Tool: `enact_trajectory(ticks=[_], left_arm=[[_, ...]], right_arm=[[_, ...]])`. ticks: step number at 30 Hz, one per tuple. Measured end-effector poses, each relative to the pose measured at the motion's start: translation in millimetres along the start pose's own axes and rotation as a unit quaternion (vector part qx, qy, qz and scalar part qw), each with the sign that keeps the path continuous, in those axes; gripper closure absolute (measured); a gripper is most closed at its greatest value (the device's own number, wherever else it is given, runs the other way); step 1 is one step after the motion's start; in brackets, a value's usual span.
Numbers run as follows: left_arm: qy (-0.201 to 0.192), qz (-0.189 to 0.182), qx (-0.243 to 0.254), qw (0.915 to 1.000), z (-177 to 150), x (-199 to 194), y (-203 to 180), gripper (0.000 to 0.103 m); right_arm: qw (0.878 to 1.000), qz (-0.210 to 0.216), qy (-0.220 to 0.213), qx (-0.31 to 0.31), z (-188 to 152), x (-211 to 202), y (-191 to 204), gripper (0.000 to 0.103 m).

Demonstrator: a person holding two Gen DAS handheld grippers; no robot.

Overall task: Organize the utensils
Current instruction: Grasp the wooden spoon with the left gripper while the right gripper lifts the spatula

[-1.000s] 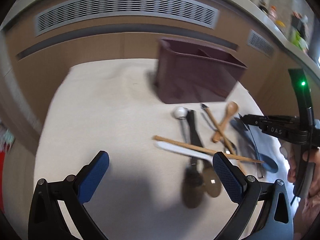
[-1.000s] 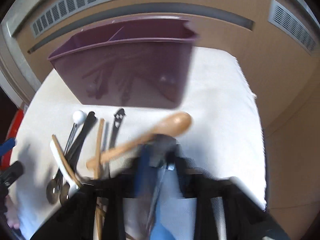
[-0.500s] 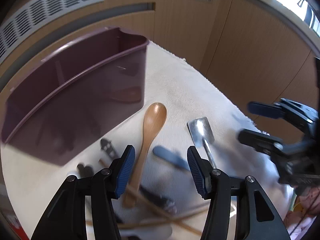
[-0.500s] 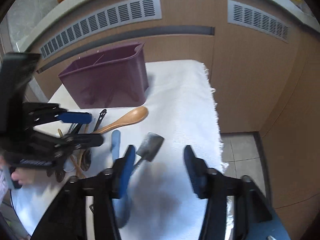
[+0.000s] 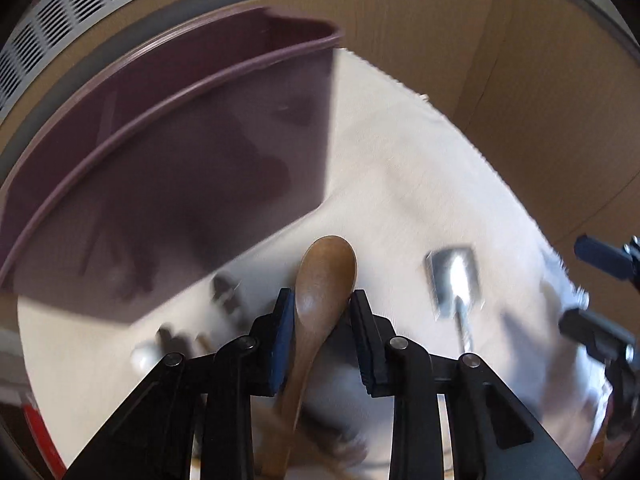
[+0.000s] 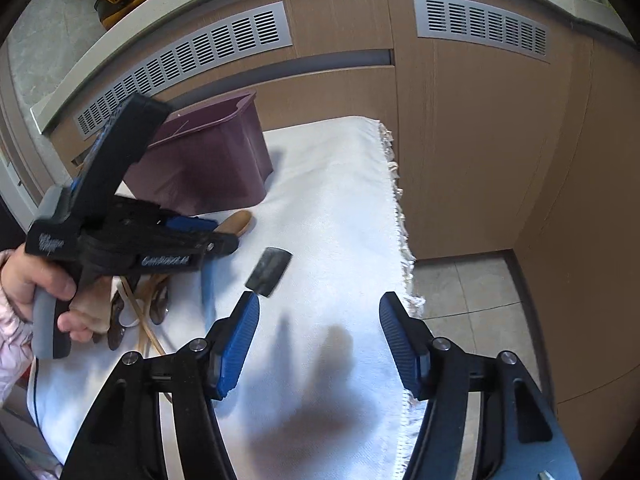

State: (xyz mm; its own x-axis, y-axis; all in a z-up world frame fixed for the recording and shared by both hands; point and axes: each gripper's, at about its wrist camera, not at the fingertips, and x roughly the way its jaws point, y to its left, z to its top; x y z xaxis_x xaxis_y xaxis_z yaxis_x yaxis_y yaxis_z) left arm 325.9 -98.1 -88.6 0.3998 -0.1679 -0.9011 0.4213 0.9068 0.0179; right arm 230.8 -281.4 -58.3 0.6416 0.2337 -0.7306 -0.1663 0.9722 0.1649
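My left gripper point(image 5: 322, 300) is shut on a wooden spoon point(image 5: 326, 276), its pads pressing both sides of the bowl where it narrows; it also shows in the right wrist view point(image 6: 216, 236) with the spoon's tip point(image 6: 240, 222) poking out. The purple divided caddy point(image 5: 168, 184) stands just behind on the white cloth. My right gripper point(image 6: 320, 312) is open and empty above the cloth, near its right edge. A flat metal spatula point(image 6: 269, 272) lies ahead of it.
A pile of utensils point(image 6: 136, 308) with chopsticks and dark spoons lies left on the cloth point(image 6: 340, 208). A blue-handled utensil point(image 6: 208, 284) lies beside the spatula. The cloth's fringed right edge drops to a tiled floor point(image 6: 460, 284). Wooden cabinets stand behind.
My left gripper swung right from the utensil pile, moved onto the wooden spoon and closed on it. My right gripper pulled back and up, staying open.
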Motion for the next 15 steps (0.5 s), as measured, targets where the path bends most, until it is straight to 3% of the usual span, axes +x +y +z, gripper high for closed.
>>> enact_trajectory(ticks=[5,7,10,15], left_arm=[[-0.017,0.008,-0.082,0.9964,-44,-30,38,0.075],[-0.028,0.013,-0.113,0.9932,-62,-42,50,0.075],[-0.041,0.002,-0.141,0.9892,-80,-54,59,0.075],[-0.061,-0.023,-0.171,0.9832,-96,-68,76,0.075]], right_arm=[[0.999,0.030,0.041,0.003,12,28,28,0.047],[0.997,0.033,0.070,0.013,14,44,37,0.059],[0.994,0.020,0.101,0.039,14,63,43,0.062],[0.995,-0.027,0.094,0.021,24,82,58,0.062]])
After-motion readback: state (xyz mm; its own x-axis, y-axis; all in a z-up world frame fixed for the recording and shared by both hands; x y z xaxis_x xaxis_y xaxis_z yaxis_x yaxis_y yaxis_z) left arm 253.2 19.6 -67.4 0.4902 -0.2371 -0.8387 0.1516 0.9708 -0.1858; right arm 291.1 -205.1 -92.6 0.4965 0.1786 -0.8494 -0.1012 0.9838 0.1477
